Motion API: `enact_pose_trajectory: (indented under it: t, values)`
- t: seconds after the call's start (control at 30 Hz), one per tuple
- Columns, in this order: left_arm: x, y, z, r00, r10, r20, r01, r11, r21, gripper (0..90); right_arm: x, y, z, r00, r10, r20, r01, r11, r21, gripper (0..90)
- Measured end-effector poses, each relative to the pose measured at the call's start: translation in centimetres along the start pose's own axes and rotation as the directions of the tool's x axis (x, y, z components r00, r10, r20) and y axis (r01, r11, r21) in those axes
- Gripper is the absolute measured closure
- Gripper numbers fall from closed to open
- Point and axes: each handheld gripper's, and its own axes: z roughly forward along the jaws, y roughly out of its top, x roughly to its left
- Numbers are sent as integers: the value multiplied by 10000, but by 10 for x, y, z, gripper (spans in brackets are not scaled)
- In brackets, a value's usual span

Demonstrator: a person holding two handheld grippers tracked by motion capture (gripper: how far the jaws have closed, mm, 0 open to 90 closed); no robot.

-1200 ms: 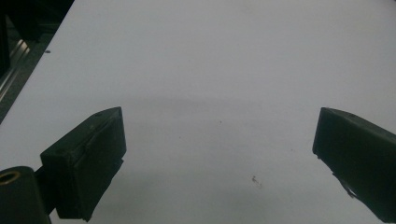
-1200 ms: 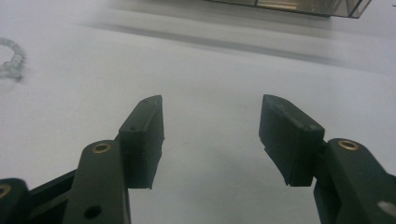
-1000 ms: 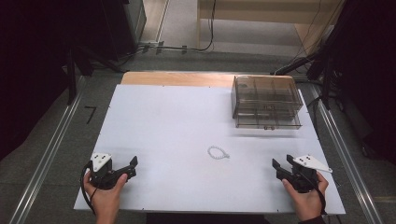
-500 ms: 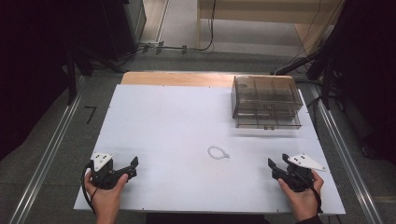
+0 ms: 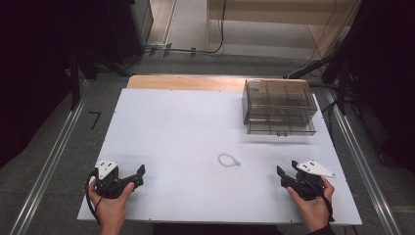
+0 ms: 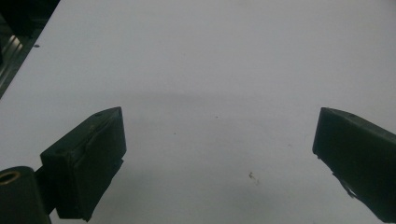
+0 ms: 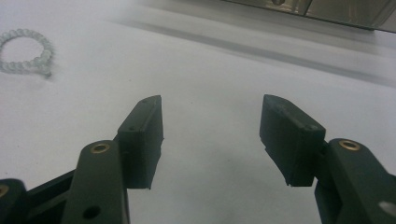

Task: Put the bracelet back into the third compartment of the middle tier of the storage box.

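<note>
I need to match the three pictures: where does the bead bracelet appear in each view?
High view: the bead bracelet lies on the white table, centre-right, nearer than the clear drawer box.
Left gripper view: not in it.
Right gripper view: bracelet at far upper left.
Shared landmark: the drawer box, along the right gripper view's top edge.

We see the white table (image 5: 195,127) evenly lit from above against dark surroundings, soft shadows under both grippers, a grainy, bluish dimness up close, and its far edge blurred.
</note>
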Motion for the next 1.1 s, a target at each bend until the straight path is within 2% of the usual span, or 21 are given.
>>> enact_pose_trajectory:
  t: [0.6, 1.1]
  values:
    - [-1, 0, 0, 10000, 52, 25, -52, 10000, 12, 31, 8, 3, 5, 9997, -186, -180, 187, 9998, 41, 378]
    - [-1, 0, 0, 10000, 76, 32, -76, 10000, 3, 31, 21, 6, 11, 9983, -398, -419, 404, 9991, 145, 376]
